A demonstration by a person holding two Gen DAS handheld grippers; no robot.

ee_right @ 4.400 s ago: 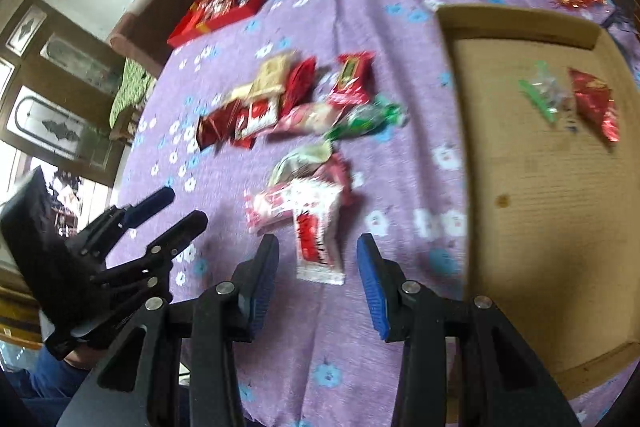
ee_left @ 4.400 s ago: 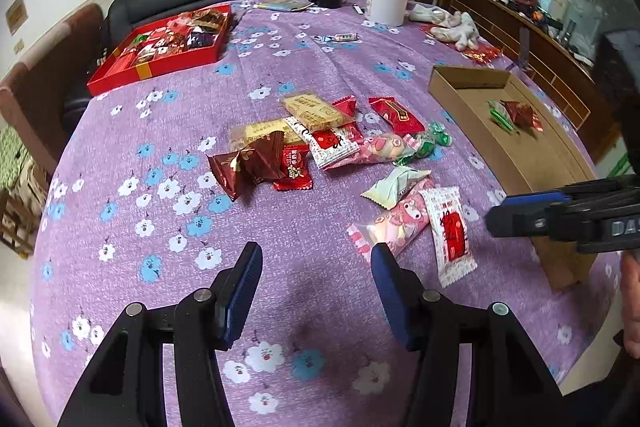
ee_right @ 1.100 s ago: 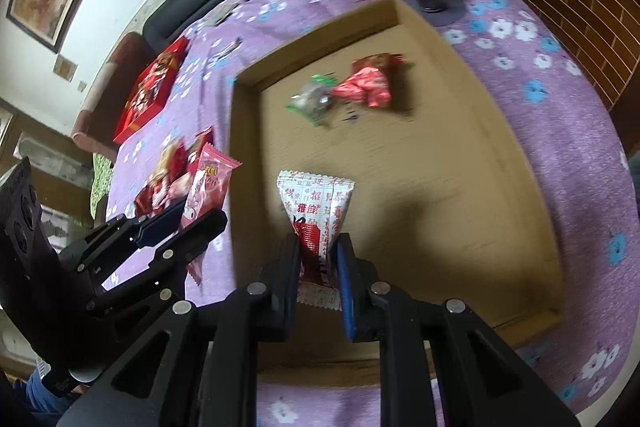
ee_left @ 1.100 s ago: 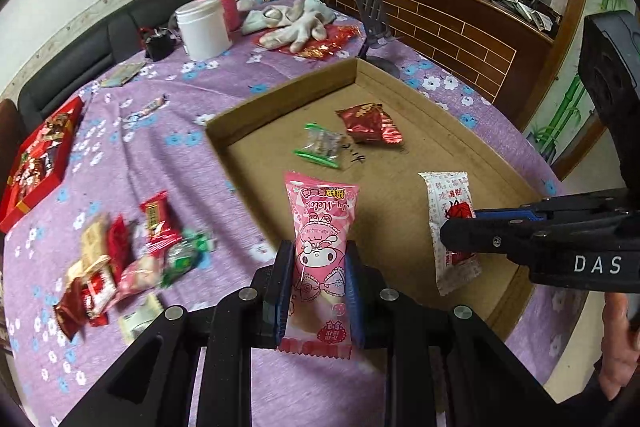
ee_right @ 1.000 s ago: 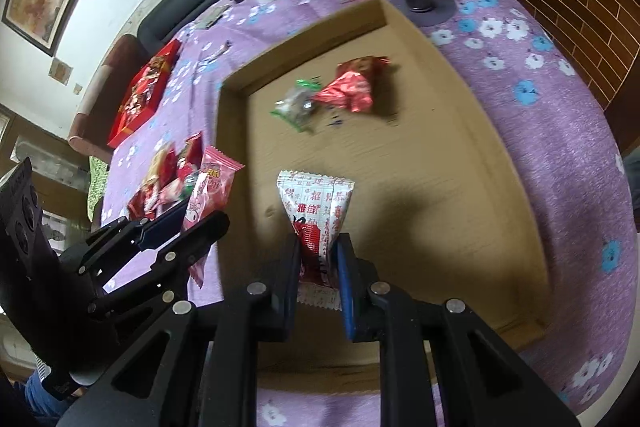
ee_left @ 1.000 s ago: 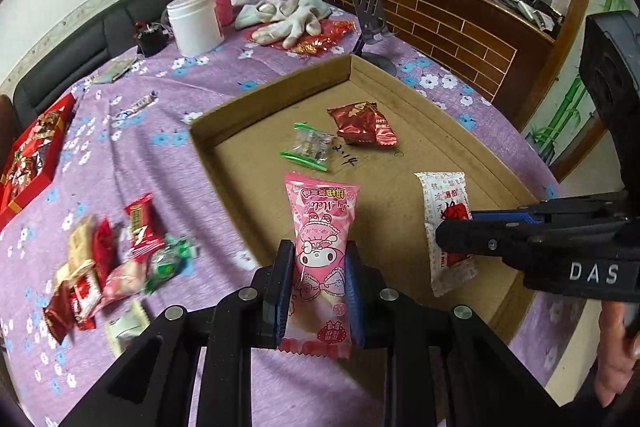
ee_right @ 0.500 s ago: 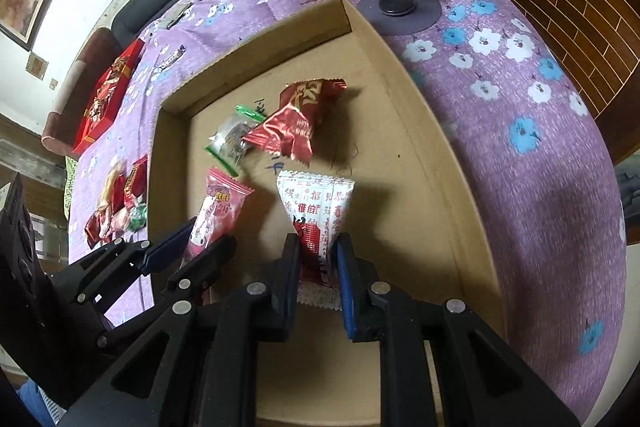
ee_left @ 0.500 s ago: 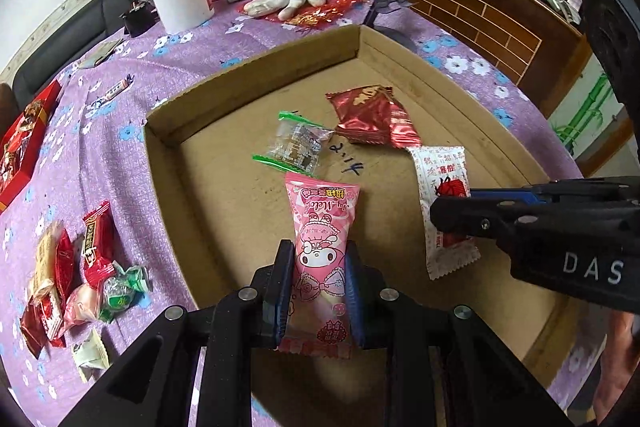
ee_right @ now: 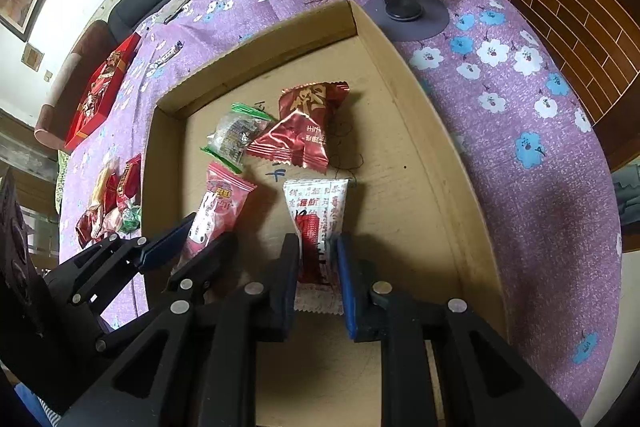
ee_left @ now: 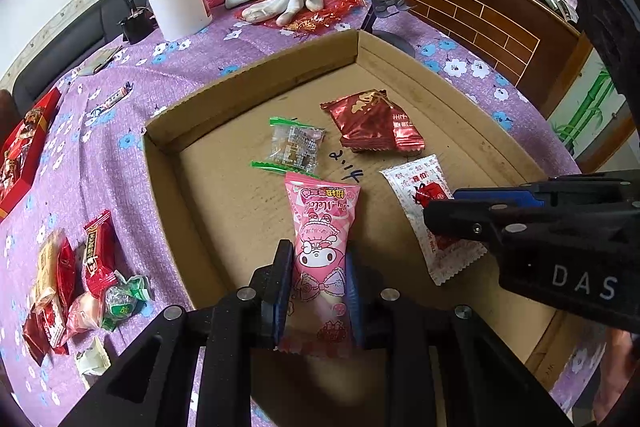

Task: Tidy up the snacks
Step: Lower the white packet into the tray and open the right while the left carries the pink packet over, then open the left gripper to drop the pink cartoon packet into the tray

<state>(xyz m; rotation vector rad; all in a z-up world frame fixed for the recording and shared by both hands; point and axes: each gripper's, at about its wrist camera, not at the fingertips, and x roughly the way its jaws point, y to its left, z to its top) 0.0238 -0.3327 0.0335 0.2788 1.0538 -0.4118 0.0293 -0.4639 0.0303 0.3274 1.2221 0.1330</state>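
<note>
Hovering over the cardboard tray (ee_left: 256, 75), the left claw (ee_left: 318, 291) pinches the pink snack packet (ee_left: 322, 247) while the right claw (ee_right: 318, 275) pinches the white-and-red packet (ee_right: 318, 211). Best release low, near the two packets already inside, without overlapping them.

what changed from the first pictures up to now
Both grippers were open over the snack pile then. Now the left gripper is shut on the pink packet and the right gripper on the white and red packet, both carried from the tablecloth to over the cardboard tray. The green-edged candy and dark red packet stayed in the tray.
</note>
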